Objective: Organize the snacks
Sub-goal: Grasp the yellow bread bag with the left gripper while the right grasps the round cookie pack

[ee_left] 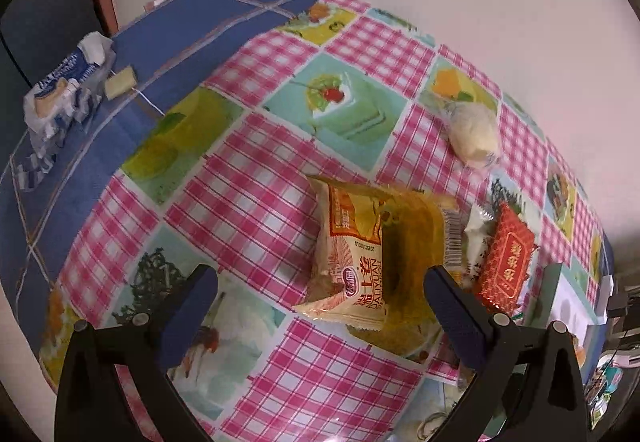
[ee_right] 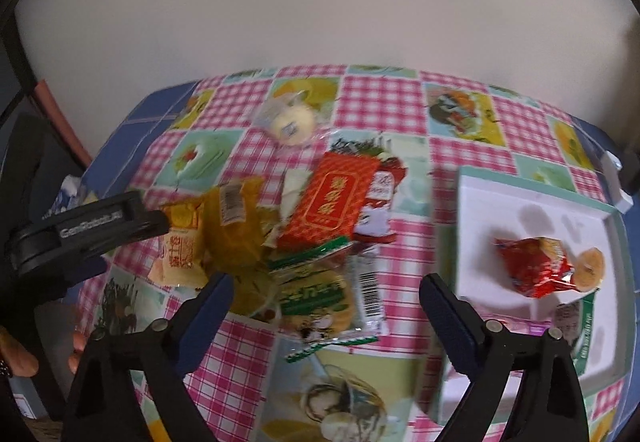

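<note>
Both our grippers hang wide open, empty: left gripper [ee_left: 320, 306] over the yellow roll packet [ee_left: 352, 258], right gripper [ee_right: 326, 306] above the green-edged cracker packet [ee_right: 320, 298]. Overlapping wrappers could drag neighbours along.

Left gripper [ee_left: 320, 294] first: two black plastic arms fan up from the near edge, each shaped like a tall triangle with a lighter triangular recess moulded in. Round silver pivot pins sit at the joints, two a side. The fingers [ee_left: 192, 314] are flat dark-blue slabs, squared at the tips. Over to the right gripper [ee_right: 326, 300]: same build, black arms, silver pins, navy fingers [ee_right: 208, 312]. From this camera the left gripper [ee_right: 88, 230] shows side-on at the far left, a chunky black body with pale lettering along it, too blurred to read fully. A hand [ee_right: 76, 354] shows at the lower left, partly hidden.
</note>
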A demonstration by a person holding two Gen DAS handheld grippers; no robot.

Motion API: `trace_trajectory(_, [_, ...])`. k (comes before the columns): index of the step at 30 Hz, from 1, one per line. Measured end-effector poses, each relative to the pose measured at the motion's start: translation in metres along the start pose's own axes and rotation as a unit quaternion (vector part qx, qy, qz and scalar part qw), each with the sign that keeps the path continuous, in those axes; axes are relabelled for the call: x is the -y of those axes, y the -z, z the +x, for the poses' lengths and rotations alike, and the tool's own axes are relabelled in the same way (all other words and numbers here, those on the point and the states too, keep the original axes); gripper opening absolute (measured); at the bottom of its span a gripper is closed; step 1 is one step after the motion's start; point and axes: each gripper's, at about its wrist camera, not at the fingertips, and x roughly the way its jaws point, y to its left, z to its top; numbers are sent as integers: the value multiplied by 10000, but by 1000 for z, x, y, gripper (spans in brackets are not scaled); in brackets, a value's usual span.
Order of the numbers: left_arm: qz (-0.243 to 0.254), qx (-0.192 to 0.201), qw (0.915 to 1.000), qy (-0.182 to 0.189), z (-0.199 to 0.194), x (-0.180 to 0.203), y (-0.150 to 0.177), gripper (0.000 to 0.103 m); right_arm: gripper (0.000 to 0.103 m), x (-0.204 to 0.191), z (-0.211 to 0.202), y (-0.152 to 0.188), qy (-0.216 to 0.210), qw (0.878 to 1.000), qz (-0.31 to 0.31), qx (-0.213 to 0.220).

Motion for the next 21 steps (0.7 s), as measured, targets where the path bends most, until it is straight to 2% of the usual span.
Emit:
trace_trajectory(3, [74, -80, 9999, -17, 11, 6, -1, 101, 87, -6, 10, 4, 12, 9998, -116, -161])
trace_trajectory(5, [124, -99, 9999, -39, 17, 10, -2, 95, 86, -7, 17, 7, 5, 9996, -142, -260])
trace_trajectory(9, [212, -164, 9996, -120, 27, 18, -2, 82, 77, -8, 24, 11, 34, 9991, -171, -373])
trace_trajectory(11, [203, -200, 9995, -138, 31, 19, -1, 70, 73, -9, 28, 13, 35, 9989, -186, -437])
trace_trajectory(12, [194, -224, 9995, -149, 33, 19, -1, 66, 68, -10, 30, 14, 39, 9987, -192, -468])
trace_trajectory(14, [179, -274, 9993, -175, 36, 19, 0, 51, 61, -10, 33, 16, 48, 9983, -206, -538])
trace_trajectory(15, [162, -297, 9993, -135, 36, 19, 0, 47, 55, -9, 35, 16, 32, 9982, -199, -567])
trace_trajectory(17, [142, -282, 9995, -92, 36, 19, 1, 39, 55, -8, 35, 17, -13, 9983, -164, -565])
trace_trajectory(21, [139, -264, 9995, -134, 35, 20, 2, 36, 54, -4, 33, 16, -116, 9983, -41, -578])
